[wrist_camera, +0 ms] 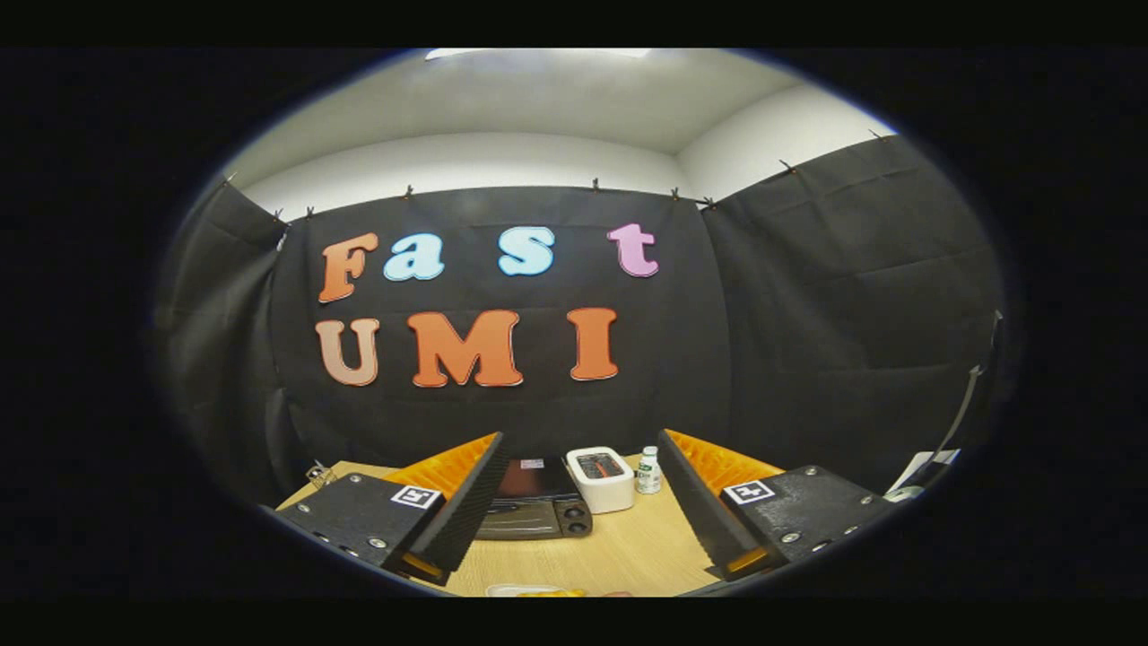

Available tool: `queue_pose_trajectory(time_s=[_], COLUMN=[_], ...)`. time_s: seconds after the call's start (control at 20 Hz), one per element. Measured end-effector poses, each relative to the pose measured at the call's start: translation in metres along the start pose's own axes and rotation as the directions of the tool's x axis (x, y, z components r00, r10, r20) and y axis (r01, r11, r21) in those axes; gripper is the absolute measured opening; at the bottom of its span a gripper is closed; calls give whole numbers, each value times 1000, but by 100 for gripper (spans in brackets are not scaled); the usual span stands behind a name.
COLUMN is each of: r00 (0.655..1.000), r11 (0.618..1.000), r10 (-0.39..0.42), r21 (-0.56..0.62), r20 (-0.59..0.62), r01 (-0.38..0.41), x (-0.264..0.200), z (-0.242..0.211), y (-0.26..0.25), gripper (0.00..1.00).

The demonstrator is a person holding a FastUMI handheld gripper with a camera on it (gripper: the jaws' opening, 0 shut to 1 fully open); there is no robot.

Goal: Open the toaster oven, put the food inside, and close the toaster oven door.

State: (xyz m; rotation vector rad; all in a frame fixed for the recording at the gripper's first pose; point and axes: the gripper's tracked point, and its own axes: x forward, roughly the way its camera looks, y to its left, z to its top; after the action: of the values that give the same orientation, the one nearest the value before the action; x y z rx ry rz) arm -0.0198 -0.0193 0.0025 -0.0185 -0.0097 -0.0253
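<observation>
The dark toaster oven (pixel 536 507) stands on the wooden table (pixel 619 552), seen from above, its door shut and two knobs at its right end. My gripper (pixel 581 502) hangs high over the table, open, with nothing between its orange-backed fingers (pixel 466 502). The left finger covers the oven's left part. Below the fingers, at the table's near edge, a white plate rim (pixel 520 589) with something yellow on it (pixel 560 593) peeks in; most of it is cut off.
A white box-shaped appliance (pixel 601 478) sits just right of the oven. A small white bottle (pixel 648 471) stands beside it, near the right finger. A small object (pixel 318 473) lies at the table's far left corner. A cable and white item (pixel 924 471) hang at right.
</observation>
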Motion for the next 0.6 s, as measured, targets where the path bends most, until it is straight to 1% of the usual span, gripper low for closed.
queue_pose_trajectory(time_s=[0.25,0.45,0.6], r00=[998,993,989], r11=[998,995,992], r10=[55,103,127], r21=[37,-7,-13], r20=[-25,-63,-80], r01=[-54,-103,-128], x=[10,30,52], z=[-19,-45,-65], y=[26,58,81], gripper=[99,99,99])
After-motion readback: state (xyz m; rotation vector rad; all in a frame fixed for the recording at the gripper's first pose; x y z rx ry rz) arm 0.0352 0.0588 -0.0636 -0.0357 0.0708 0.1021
